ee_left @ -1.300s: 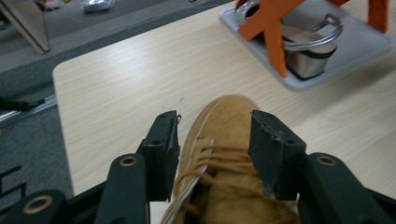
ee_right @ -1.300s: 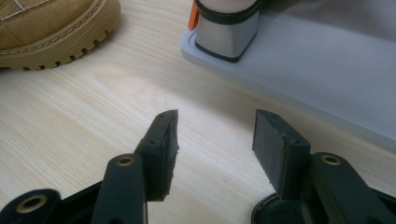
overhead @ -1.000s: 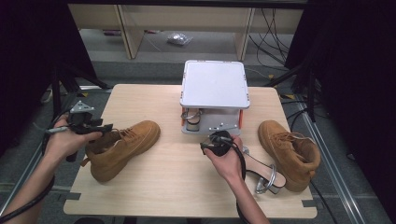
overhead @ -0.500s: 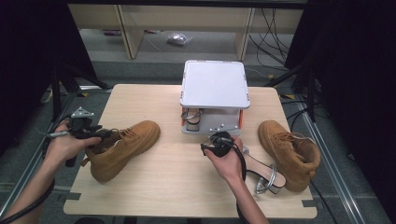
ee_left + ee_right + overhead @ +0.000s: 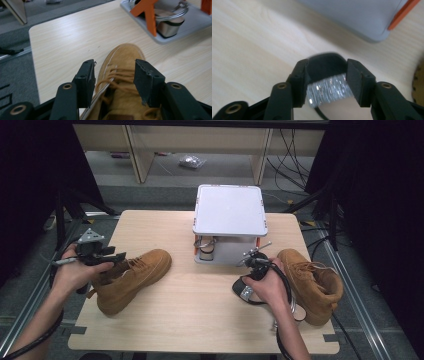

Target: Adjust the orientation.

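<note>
A tan boot lies on its side at the table's left. My left gripper hangs open over its collar, and the laces show between the jaws with the pads apart from them. My right gripper is shut on a black sandal by its silver strap, which spans from pad to pad. Its jaws have just been closing on that strap. The sandal's toe points left, just in front of the grey shelf rack.
A second tan boot stands at the right, close to my right hand. The rack's lower shelf holds another sandal between orange posts. The wooden table ends close to my left hand's side.
My right hand has moved right and up with the sandal, whose toe now shows left of the hand. The left gripper and its boot stay where they were.
</note>
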`<state>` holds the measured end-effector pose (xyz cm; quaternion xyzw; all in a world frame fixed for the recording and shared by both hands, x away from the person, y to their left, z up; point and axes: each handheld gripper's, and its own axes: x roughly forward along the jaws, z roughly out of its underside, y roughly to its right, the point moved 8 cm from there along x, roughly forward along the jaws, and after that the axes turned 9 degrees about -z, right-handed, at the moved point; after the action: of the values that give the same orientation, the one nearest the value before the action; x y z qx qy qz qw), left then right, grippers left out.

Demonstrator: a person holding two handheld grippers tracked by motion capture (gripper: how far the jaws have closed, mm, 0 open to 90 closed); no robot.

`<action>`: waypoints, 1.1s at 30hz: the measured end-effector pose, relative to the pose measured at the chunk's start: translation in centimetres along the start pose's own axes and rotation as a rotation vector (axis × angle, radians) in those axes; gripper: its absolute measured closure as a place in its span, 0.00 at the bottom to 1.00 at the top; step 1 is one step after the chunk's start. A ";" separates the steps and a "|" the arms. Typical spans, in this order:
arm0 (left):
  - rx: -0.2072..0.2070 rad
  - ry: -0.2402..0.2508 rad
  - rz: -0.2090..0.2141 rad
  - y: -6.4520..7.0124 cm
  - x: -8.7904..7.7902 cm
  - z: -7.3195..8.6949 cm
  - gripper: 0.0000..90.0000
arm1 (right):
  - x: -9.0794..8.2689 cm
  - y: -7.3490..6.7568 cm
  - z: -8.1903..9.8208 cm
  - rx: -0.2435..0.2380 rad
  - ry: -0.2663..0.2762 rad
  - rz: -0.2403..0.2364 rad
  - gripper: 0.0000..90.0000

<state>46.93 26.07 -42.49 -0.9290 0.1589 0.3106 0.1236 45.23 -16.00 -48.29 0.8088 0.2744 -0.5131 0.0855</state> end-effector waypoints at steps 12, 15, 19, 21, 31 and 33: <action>0.040 0.140 0.147 7.4 1.5 -6.2 0.59 | -0.7 2.7 4.8 -0.067 -0.242 0.007 0.42; 0.049 0.175 0.191 9.3 2.1 -8.1 0.60 | -0.6 3.2 5.5 -0.072 -0.267 0.012 0.40; 0.044 0.226 0.248 12.2 3.2 -11.0 0.64 | -0.4 3.7 6.9 -0.050 -0.327 0.005 0.38; 0.048 0.228 0.253 12.6 3.4 -11.5 0.66 | -0.4 3.8 7.2 -0.038 -0.340 0.008 0.37; 0.069 0.271 0.251 15.6 6.2 -14.8 0.83 | -0.7 5.0 7.4 -0.083 -0.319 0.037 0.35; 0.080 0.273 0.240 15.9 6.8 -15.2 0.86 | -0.5 5.1 7.5 -0.083 -0.330 0.026 0.34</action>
<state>54.34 5.00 -36.96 -0.9312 0.2963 0.1876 0.0997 41.92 -23.55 -52.01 0.7127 0.2671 -0.6261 0.1695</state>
